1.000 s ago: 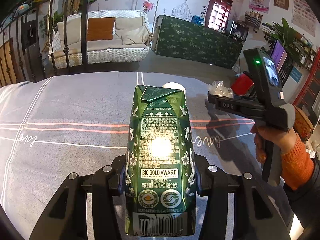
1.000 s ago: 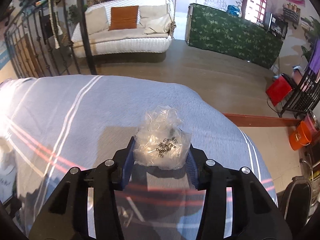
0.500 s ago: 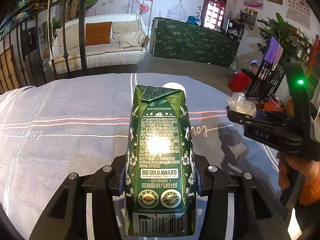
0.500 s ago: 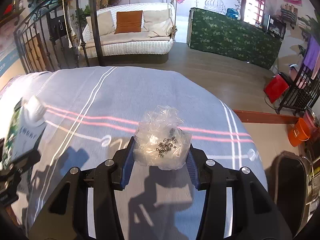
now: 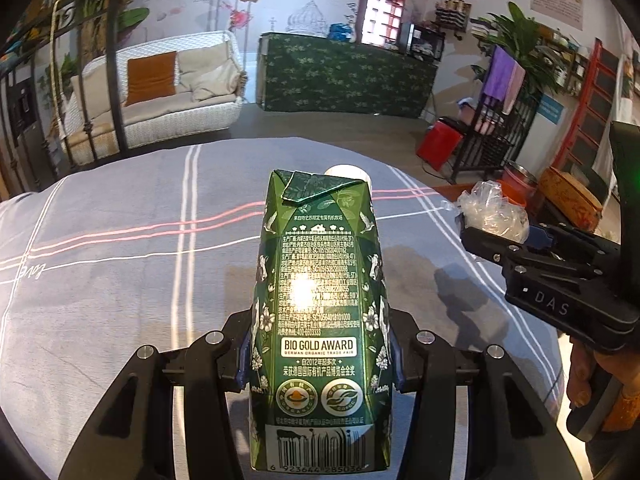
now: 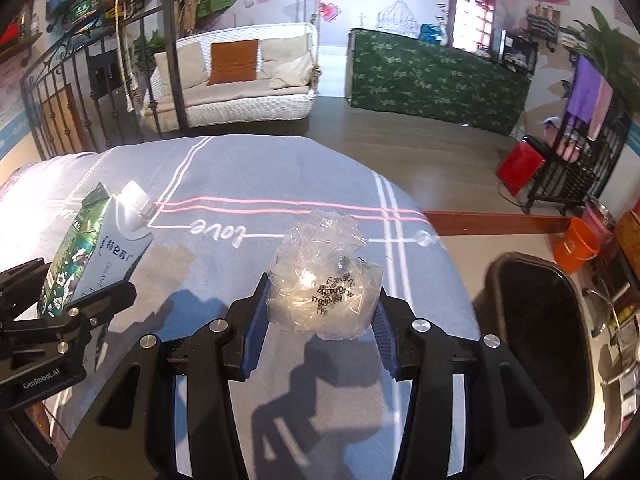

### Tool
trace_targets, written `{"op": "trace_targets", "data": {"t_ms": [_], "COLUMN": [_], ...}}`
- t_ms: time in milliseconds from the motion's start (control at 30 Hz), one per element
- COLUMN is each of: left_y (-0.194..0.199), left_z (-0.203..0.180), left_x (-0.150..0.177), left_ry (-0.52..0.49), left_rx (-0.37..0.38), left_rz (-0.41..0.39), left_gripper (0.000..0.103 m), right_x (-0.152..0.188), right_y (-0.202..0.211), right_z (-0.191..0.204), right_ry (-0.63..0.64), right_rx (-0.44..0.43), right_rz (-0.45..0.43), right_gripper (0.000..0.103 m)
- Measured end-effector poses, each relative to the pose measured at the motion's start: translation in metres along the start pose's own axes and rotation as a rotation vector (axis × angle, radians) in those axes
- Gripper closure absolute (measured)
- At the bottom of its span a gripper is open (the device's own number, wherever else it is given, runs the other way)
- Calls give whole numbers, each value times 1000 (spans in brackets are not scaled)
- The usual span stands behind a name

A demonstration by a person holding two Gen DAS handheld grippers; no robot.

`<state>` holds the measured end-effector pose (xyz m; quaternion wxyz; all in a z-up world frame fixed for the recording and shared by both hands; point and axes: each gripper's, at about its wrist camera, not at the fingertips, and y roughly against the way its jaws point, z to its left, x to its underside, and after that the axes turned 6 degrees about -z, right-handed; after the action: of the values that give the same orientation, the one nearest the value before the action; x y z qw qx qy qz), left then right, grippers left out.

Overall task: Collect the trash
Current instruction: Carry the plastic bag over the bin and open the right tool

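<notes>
Both grippers loaded with trash
Left gripper (image 5: 320, 354) clamps a dented green carton (image 5: 318, 300) — right gripper (image 6: 320, 328) pinches a crumpled clear wrapper (image 6: 324, 292).

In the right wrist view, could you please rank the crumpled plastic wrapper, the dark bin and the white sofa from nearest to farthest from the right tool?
1. Crumpled plastic wrapper: gripped in the right tool.
2. Dark bin: lower right, beside the table.
3. White sofa: far back, upper left.

Crumpled clear plastic bag (image 6: 322, 288) clamped in the right tool (image 6: 320, 316) (dark bin (image 6: 536, 344) alongside).
</notes>
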<state>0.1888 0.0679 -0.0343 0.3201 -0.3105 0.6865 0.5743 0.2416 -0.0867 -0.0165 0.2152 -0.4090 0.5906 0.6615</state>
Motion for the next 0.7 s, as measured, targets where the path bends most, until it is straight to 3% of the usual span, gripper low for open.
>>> {"op": "trace_targets", "data": {"t_ms": [300,700], "left_y": [-12,-34], "left_z": [-47,-124], "left_x": [1,-2], "left_ry": [-80,-208], "left_rx": [114,295], "left_rz": [5,23], "left_gripper": [54,54], "right_x": [33,73], "right_y": [30,52], "right_z": [-49,-144], "right_ry": [-101,-292], "right_rx": [92,292], "right_rz": [-25,-7], "right_gripper": [56,56]}}
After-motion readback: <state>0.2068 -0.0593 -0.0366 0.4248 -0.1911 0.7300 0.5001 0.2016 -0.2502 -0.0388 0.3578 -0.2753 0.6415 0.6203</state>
